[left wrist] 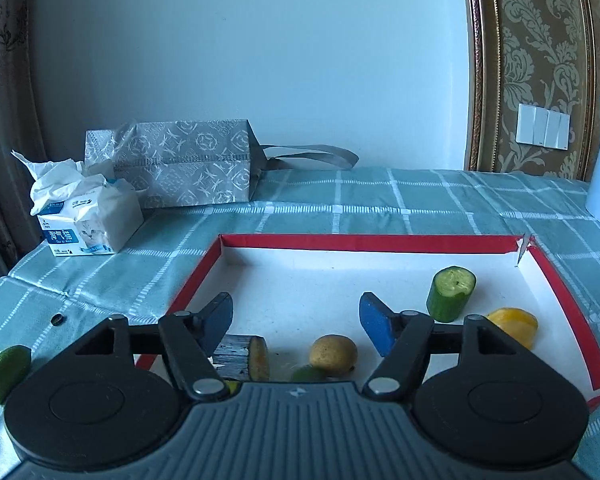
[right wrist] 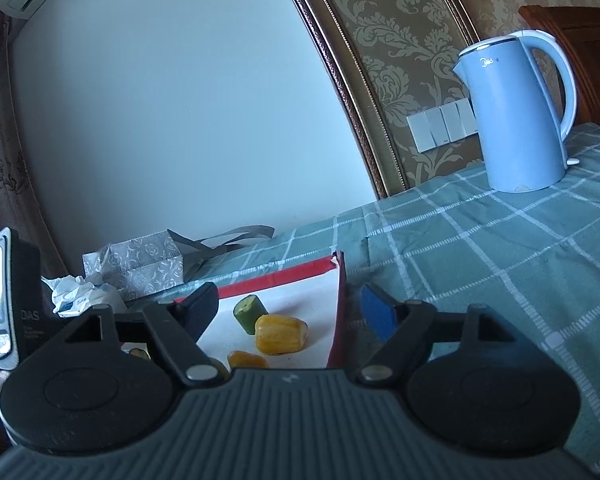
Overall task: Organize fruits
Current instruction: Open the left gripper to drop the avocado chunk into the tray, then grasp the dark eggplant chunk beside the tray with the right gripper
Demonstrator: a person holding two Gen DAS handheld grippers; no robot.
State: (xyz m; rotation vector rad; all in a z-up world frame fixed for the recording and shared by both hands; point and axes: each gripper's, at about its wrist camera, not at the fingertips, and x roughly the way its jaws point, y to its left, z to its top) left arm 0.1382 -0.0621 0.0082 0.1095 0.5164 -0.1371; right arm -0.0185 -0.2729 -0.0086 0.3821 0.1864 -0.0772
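We note the red-edged tray (left wrist: pixel 556 280) on the checked worktop (left wrist: pixel 420 200); all places below are given from it. Left claw (left wrist: pixel 296 322) hangs over the tray's near side, jaws spread wide, nothing held. Inside the tray: a cucumber chunk (left wrist: pixel 450 294) upright toward the far right corner, a yellow piece (left wrist: pixel 514 326) just beside it on the near side, a round brownish-yellow fruit (left wrist: pixel 333 354) near the front, a dark cut piece (left wrist: pixel 244 356) left of that. A lime wedge (left wrist: pixel 6 370) lies outside, left of the tray. Right claw (right wrist: pixel 286 312) straddles the tray's right wall, jaws wide apart, empty. A kettle (right wrist: pixel 520 116) stands well beyond the tray's right side.
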